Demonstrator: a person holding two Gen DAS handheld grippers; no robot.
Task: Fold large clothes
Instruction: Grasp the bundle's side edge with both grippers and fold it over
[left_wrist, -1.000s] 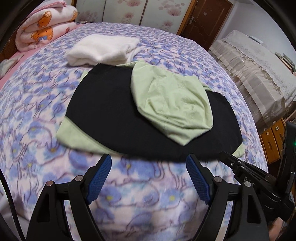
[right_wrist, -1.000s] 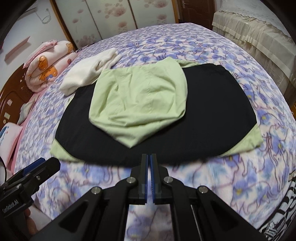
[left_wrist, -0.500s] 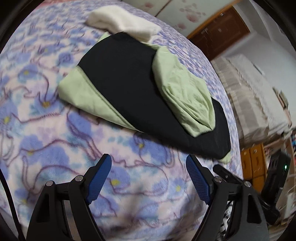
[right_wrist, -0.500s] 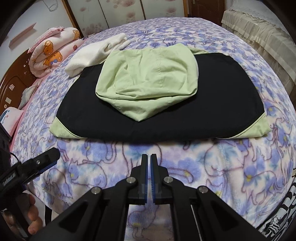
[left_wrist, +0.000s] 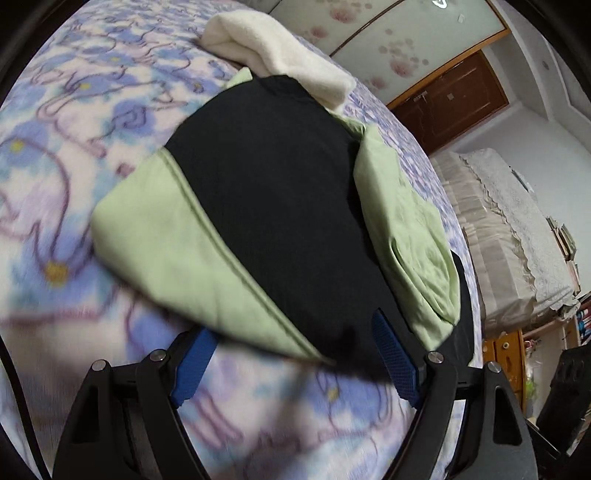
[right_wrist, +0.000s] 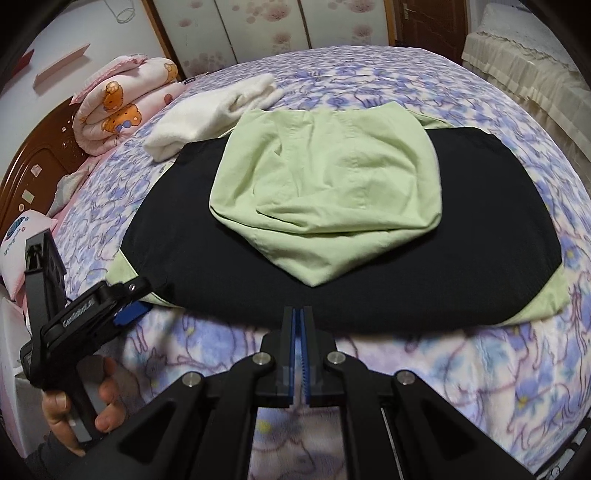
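A large black garment (right_wrist: 461, 236) with pale green corners lies flat on the flowered bed cover (right_wrist: 480, 369). A pale green folded part (right_wrist: 332, 184) rests on its middle. My left gripper (left_wrist: 291, 326) is open at the garment's near left green corner (left_wrist: 166, 236). The hem lies between its blue pads (left_wrist: 391, 358), which stand wide apart. In the right wrist view the left gripper (right_wrist: 125, 302) sits at that same corner. My right gripper (right_wrist: 299, 312) is shut and empty, just short of the black near edge.
A folded white blanket (right_wrist: 218, 110) touches the garment's far left side. A rolled pink quilt (right_wrist: 122, 103) and a wooden headboard (right_wrist: 40, 147) lie beyond it. A lace-covered bed (left_wrist: 509, 229) stands across the room. A hand (right_wrist: 107, 402) holds the left gripper.
My left gripper has dropped, rolled and closed in on the garment's near left corner, still open. The right gripper has edged nearer to the black hem and stayed shut.
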